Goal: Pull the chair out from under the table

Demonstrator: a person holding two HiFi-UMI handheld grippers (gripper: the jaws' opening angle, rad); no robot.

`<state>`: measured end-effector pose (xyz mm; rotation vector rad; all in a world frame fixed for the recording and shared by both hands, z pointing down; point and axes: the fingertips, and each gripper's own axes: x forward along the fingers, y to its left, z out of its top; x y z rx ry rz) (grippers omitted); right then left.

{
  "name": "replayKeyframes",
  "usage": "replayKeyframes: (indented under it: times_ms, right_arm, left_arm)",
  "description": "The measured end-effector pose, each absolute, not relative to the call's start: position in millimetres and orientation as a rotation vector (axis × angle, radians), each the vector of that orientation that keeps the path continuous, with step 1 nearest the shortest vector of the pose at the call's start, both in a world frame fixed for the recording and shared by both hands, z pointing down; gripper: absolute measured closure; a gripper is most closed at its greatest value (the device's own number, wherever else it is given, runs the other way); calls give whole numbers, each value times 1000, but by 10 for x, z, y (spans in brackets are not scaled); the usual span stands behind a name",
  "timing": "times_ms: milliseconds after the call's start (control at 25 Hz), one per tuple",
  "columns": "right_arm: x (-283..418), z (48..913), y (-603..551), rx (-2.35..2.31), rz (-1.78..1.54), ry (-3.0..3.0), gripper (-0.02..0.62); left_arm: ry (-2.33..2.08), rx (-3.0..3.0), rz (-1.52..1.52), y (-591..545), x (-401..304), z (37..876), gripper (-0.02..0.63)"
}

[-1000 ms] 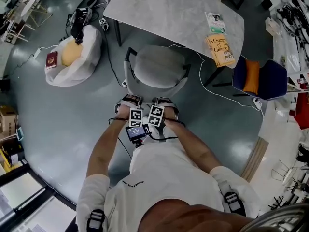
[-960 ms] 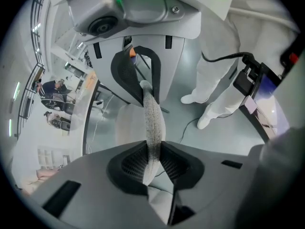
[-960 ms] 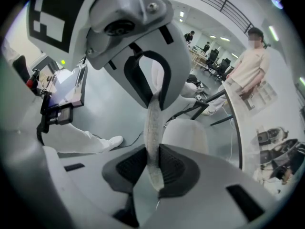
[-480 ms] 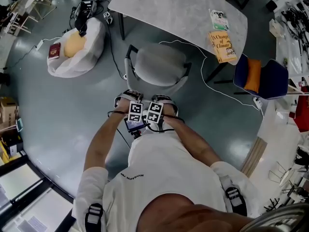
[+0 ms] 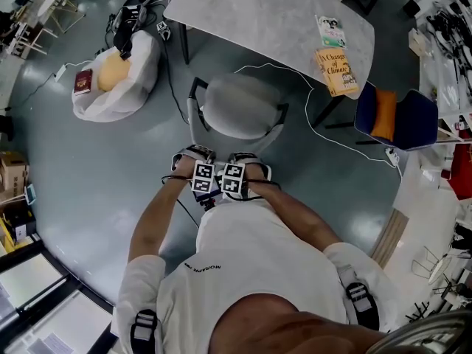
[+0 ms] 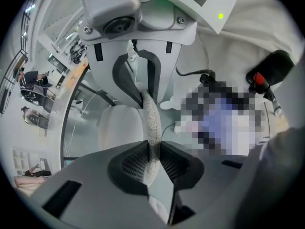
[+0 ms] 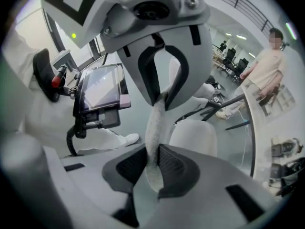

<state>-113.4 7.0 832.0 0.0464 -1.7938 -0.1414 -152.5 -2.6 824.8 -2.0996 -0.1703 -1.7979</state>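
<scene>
- Two grippers are on the chair point(image 5: 240, 108), side by side and nearly touching, both biting the top rim of its backrest.
- On the left gripper point(image 6: 152, 161), the pads are clenched on the grey fabric rim, which runs straight up between them.
- Same deal with the right gripper point(image 7: 153, 168): the jaws are squeezed onto that rim.
- The chair stands on the grey floor point(image 5: 96, 168). Its seat looks clear of the table point(image 5: 258, 13), just off the near edge, and the person is right behind the backrest.
- A white cable point(image 5: 307, 120) loops around the chair's far and right sides, close to its legs.
- A black cable point(image 5: 171, 87) trails down the floor just left of the chair.
- A dark table leg point(image 5: 330, 111) slants down near the chair's right side.
- Two books point(image 5: 337, 71) lie near the table's right edge.
- A white sack point(image 5: 140, 87) sits off the table's left corner, well apart from the chair, with a yellowish cushion point(image 5: 112, 72) and a red booklet point(image 5: 82, 81) on it.
- A blue seat point(image 5: 417, 120) with an orange cushion point(image 5: 383, 115) sits past the table's right edge.
</scene>
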Motion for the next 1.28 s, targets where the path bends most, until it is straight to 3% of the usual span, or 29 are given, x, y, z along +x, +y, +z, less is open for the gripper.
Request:
replayKeyframes:
  times_ms: [1280]
  right_arm:
    - [-1233, 8281, 428, -94, -129, -1752, 511]
  left_arm:
    - [-283, -2127, -1883, 297, -1619, 8174, 546]
